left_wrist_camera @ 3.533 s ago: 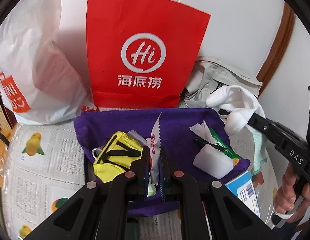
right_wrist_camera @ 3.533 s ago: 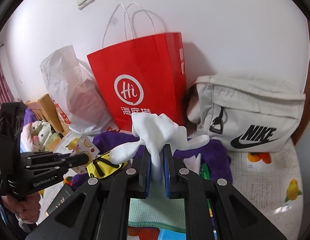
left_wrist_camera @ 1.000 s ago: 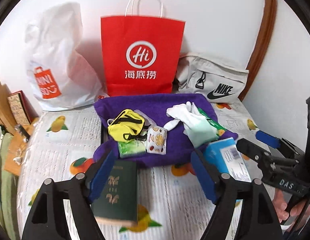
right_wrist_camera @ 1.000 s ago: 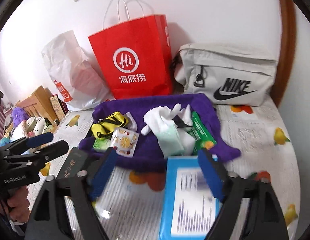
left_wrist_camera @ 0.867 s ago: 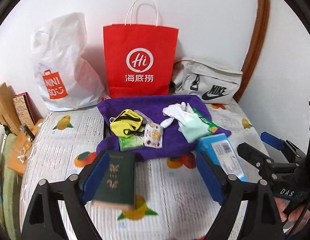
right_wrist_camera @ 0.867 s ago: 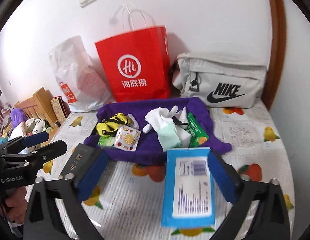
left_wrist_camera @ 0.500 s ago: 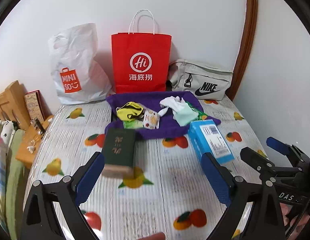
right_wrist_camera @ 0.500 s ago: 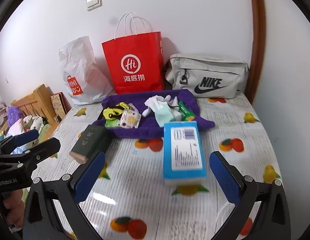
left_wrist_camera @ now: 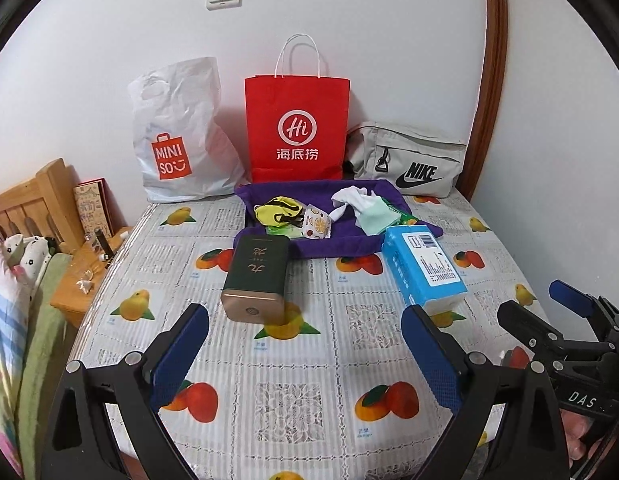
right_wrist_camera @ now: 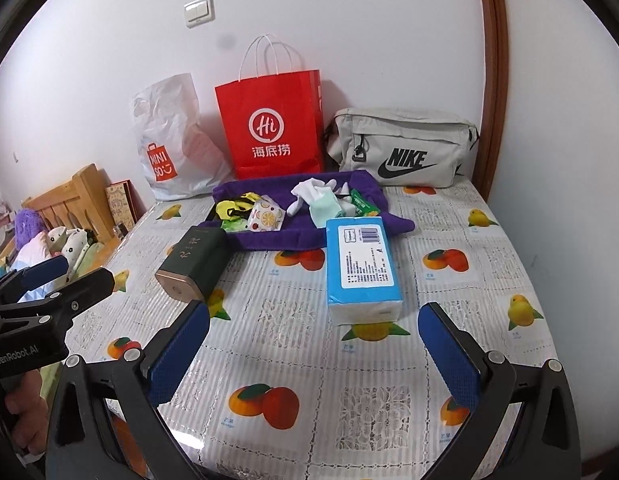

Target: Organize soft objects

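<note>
Left wrist view: left gripper [left_wrist_camera: 305,356] and right gripper [right_wrist_camera: 313,356] both spread, empty; white glove [left_wrist_camera: 351,199] at table's far edge looks limp, light — pinch a bunched fold.

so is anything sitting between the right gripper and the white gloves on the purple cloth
Yes. The blue tissue pack lies on the table straight ahead of the open right gripper, between it and the white gloves on the purple cloth. The dark green tin lies off to the left, clear of that line.
</note>
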A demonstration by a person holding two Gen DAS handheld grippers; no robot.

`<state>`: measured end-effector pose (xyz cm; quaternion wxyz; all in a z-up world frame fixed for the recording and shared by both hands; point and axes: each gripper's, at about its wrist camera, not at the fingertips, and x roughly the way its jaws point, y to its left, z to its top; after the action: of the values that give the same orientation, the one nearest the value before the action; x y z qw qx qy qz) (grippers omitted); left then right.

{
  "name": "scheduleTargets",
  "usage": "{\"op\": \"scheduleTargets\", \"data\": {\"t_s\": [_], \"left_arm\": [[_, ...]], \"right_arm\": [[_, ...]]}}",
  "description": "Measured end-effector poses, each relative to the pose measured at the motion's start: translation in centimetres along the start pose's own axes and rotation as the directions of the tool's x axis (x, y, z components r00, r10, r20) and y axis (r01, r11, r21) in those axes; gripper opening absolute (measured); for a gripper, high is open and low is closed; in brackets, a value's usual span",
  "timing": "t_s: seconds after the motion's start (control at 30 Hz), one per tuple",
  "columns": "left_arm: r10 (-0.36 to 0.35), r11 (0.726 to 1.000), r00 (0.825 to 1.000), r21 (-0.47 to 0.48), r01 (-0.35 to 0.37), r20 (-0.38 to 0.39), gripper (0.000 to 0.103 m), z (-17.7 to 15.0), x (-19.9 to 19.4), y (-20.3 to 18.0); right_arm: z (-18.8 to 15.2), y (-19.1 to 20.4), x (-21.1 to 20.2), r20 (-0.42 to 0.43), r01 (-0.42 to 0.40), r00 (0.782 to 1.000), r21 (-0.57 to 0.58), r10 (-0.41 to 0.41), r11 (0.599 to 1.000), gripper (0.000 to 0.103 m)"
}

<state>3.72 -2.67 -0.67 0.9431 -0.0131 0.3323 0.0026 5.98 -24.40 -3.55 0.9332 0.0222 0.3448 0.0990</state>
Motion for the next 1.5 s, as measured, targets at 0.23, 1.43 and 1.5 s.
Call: {"op": "scheduleTargets", "data": {"t_s": [0.23,1.43,1.5], "left_arm": [[0.004,1.0,1.0,0.0,-0.004,0.017,0.097,-0.4,-1.1,0.0],[-0.006,1.0,1.0,-0.004,0.006,0.022,0.097,-1.1,-1.9,0.0],[-0.007,1.0,1.0,-0.004,0.007,0.023,0.097,-1.0,-1.8,0.0]], "right_arm": [[-0.4,0.2,-1.1,0.017,0.014,1.0,-0.004,-0.014,1.0,0.103],[-0.9,-0.4,-2.2,0.032,-0.006,0.999,0.018,0.005,1.0,0.103],[-0.9,-0.4,-2.2,0.032,-0.007,0.999,0.018,0.006,1.0,0.103]]}}
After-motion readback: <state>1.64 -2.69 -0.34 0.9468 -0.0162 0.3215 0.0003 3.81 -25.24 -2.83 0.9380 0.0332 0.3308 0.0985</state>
